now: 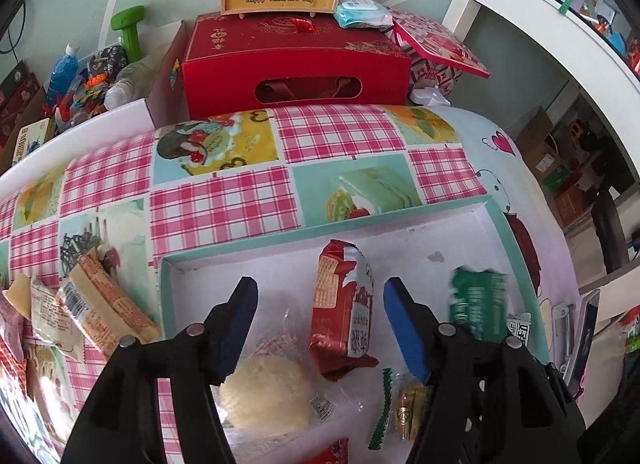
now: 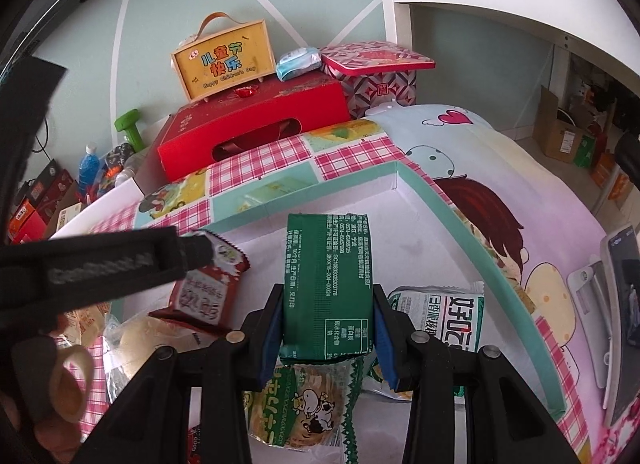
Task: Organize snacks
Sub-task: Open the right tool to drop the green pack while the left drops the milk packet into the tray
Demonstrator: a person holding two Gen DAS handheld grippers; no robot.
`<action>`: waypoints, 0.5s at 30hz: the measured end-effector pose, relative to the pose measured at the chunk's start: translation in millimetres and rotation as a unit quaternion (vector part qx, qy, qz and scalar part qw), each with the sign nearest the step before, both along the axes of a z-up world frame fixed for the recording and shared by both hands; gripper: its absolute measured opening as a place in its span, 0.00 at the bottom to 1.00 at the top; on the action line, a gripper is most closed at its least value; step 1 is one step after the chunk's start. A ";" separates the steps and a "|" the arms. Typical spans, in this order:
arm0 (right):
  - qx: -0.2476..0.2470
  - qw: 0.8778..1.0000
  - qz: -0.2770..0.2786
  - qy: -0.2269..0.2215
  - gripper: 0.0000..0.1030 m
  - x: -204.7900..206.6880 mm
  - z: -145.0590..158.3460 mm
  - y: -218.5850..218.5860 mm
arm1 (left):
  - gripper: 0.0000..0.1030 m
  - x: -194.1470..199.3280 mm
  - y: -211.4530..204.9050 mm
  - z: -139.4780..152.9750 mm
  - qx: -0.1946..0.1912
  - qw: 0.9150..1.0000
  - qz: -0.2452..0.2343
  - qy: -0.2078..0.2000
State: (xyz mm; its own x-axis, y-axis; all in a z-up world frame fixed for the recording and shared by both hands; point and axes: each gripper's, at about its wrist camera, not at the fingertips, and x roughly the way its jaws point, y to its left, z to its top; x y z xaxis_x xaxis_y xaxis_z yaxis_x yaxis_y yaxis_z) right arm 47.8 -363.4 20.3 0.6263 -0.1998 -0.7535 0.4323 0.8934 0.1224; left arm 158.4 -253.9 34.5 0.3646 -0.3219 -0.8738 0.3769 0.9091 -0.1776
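Over the teal-rimmed tray (image 1: 516, 248) on the checked tabletop (image 1: 224, 215), the left tool (image 1: 320, 296) hangs released, its blue pads apart above a red biscuit packet (image 1: 344, 304) lying inside; the right tool (image 2: 328, 332) is clenched on a green snack packet (image 2: 328, 276), held upright above the tray floor. More wrapped snacks (image 1: 92, 304) lie outside the tray's left wall.
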 end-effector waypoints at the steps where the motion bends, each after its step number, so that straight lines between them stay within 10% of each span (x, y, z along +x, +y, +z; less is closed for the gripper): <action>1: -0.001 1.000 -0.001 0.001 0.41 0.1 0.0 0.2 | 0.65 -0.9 3.7 2.4 0.000 1.000 0.003 -0.002; 15: -0.001 1.000 -0.002 0.024 0.86 1.2 3.0 0.9 | 0.88 -4.8 59.7 7.6 0.055 0.995 0.082 -0.034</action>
